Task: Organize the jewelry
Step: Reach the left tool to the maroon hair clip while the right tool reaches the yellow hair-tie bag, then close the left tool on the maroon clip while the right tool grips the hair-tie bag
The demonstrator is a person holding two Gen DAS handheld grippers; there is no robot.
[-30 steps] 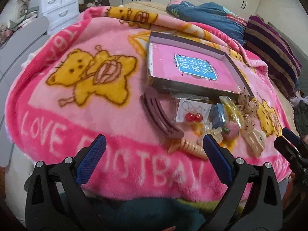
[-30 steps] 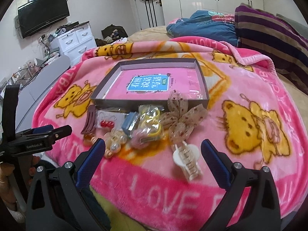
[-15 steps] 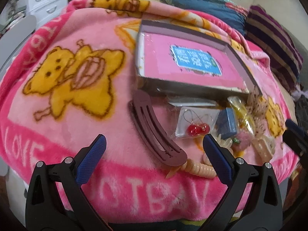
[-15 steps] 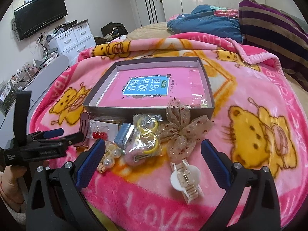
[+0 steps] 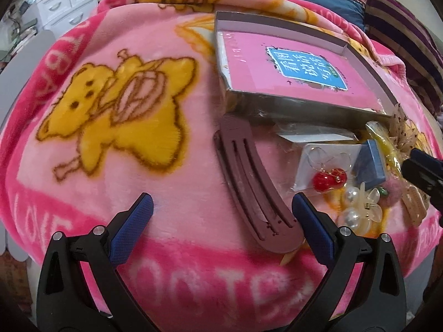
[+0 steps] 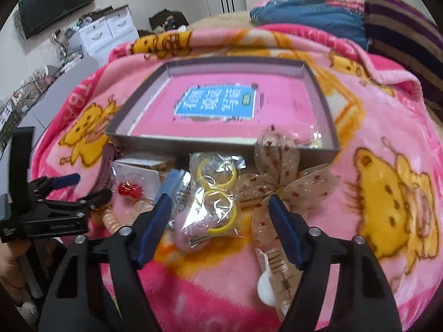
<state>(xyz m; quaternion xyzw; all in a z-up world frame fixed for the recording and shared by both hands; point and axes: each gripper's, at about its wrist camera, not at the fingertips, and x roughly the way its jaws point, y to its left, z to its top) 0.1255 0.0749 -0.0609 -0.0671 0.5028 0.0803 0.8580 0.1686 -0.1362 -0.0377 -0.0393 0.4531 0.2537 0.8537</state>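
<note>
A grey box point(image 5: 304, 105) point(image 6: 221, 146) with a pink book inside lies on the pink bear blanket. In front of it sit a maroon hair clip point(image 5: 249, 188), cherry earrings on a card point(image 5: 329, 178) point(image 6: 128, 189), a small blue box point(image 5: 369, 163) point(image 6: 173, 179), a pearl clip point(image 5: 357, 207), a dotted bow point(image 6: 279, 177) and a white claw clip point(image 6: 277, 271). My left gripper point(image 5: 221, 215) point(image 6: 90, 186) is open, and the maroon clip's near end lies by its right finger. My right gripper point(image 6: 220, 221) point(image 5: 423, 171) is closing around a clear bag of yellow hair rings point(image 6: 218, 202), its pads apart from the bag.
The blanket point(image 5: 110, 166) drops off at the near edge. A striped pillow point(image 6: 401, 41) and a blue quilt point(image 6: 304, 8) lie behind the box. White drawers point(image 6: 105, 33) and a wall TV point(image 6: 55, 2) stand far left.
Both grippers sank and came closer to the items. The left one now straddles the maroon clip's near end. The right one's jaws narrowed around the bag of yellow rings.
</note>
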